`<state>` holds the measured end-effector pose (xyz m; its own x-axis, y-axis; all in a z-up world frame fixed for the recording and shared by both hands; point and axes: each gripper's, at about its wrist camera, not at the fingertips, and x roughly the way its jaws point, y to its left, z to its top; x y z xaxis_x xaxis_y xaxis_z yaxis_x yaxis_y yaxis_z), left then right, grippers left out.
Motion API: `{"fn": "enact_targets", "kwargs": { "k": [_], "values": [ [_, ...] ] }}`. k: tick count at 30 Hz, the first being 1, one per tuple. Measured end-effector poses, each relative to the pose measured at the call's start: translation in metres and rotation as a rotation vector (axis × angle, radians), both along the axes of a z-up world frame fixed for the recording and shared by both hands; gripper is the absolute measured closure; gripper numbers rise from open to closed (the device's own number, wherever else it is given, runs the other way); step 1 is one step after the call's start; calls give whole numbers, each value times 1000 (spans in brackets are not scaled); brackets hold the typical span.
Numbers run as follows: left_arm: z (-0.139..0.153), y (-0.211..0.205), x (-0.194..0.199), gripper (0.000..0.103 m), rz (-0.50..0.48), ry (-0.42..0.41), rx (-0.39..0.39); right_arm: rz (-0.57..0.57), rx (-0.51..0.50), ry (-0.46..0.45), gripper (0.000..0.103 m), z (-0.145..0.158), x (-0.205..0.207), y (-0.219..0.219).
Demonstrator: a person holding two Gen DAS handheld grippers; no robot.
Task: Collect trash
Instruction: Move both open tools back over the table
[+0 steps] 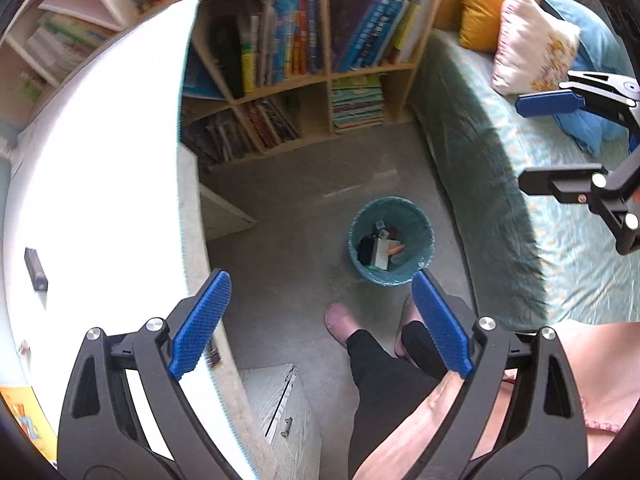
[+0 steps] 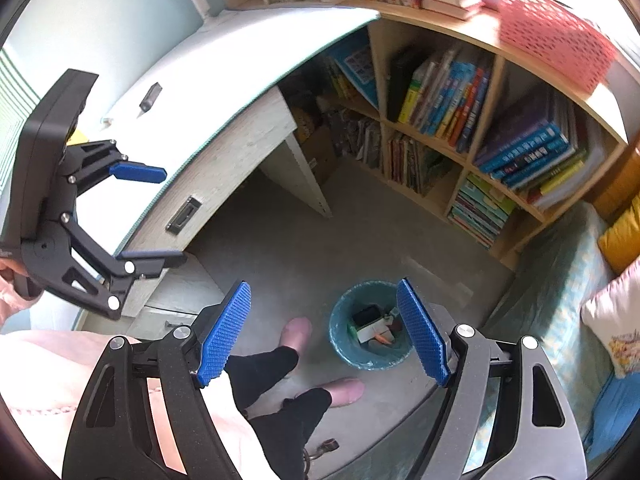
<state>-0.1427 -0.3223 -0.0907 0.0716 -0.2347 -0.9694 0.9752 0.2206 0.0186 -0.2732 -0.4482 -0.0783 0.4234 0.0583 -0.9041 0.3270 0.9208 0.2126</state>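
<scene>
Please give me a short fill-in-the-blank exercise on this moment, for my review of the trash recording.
1. The teal bin stands on the ____.
2. Both the left gripper and the right gripper are ____, with nothing between the pads.
3. The dark small object lies on the white ____.

Missing words: floor; open; desk

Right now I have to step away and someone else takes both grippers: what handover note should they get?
Left gripper: open, nothing between its jaws.
Right gripper: open, also holding nothing.
Bin: teal-lined, on the floor between desk and bed, just beyond the person's feet; several pieces of trash already lie inside.
Left to do: a small dark object lies on the white desk top, possibly trash, so check it. No loose trash shows on the visible floor.
</scene>
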Motion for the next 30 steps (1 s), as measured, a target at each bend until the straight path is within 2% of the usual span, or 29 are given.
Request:
{"fn": "enact_targets", "kwargs": {
  "k": [3, 11, 30],
  "values": [
    [6, 14, 20, 10, 41, -14, -9, 32, -10, -7, 22, 4, 16, 8],
    [16, 65, 82, 8, 179, -43, -3, 138, -14, -23, 21, 13, 69, 32],
    [17, 213, 262, 8, 515, -76, 43, 456, -10, -39, 21, 34, 260, 141]
  ]
}}
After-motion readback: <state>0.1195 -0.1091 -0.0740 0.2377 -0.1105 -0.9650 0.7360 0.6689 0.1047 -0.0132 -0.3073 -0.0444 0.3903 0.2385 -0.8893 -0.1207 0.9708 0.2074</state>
